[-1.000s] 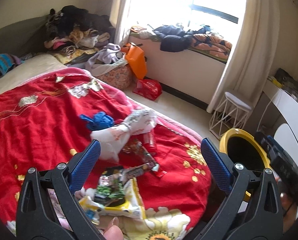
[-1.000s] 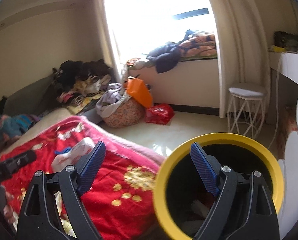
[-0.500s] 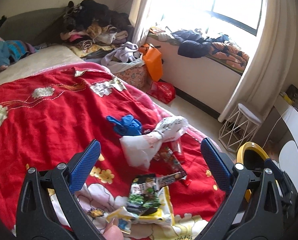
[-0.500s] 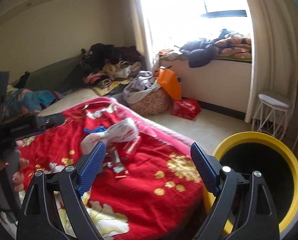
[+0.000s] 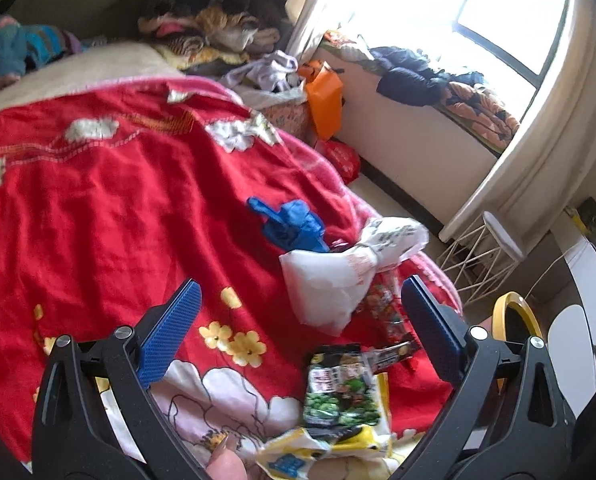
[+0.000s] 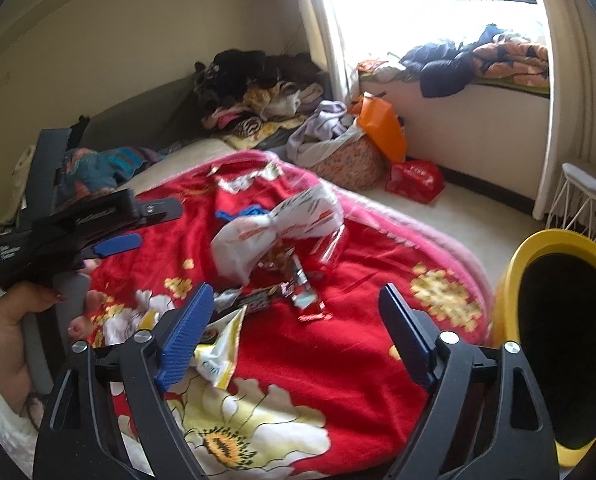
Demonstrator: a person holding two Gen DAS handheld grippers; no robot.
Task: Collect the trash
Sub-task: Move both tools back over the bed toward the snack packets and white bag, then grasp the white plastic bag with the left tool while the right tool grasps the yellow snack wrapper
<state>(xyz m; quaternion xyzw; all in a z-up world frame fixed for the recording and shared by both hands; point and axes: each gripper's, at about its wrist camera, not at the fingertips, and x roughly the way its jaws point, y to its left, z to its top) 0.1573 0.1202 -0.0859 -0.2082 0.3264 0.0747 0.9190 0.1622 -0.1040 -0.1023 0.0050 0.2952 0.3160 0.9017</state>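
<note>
Trash lies on a red flowered blanket (image 5: pixel 98 216): a knotted white plastic bag (image 5: pixel 330 280), a blue glove (image 5: pixel 294 226), a green snack packet (image 5: pixel 340 390), a yellow wrapper (image 5: pixel 322 448) and red wrappers (image 5: pixel 386 312). My left gripper (image 5: pixel 298 336) is open and empty above the packets. My right gripper (image 6: pixel 294 336) is open and empty over the blanket, near the yellow wrapper (image 6: pixel 222 352) and the white bag (image 6: pixel 270 232). The left gripper also shows in the right wrist view (image 6: pixel 114 228). A yellow trash bin (image 6: pixel 554 340) stands right of the bed, also in the left wrist view (image 5: pixel 514 316).
Piled clothes (image 6: pixel 258 92) sit at the bed's far end. A laundry basket (image 6: pixel 346 160), an orange bag (image 6: pixel 382 128) and a red bag (image 6: pixel 414 180) stand on the floor below the window. A white wire stool (image 6: pixel 586 200) stands by the curtain.
The right gripper has swung left from over the bin's mouth to over the blanket. The left gripper has moved left and forward over the trash; both stay open.
</note>
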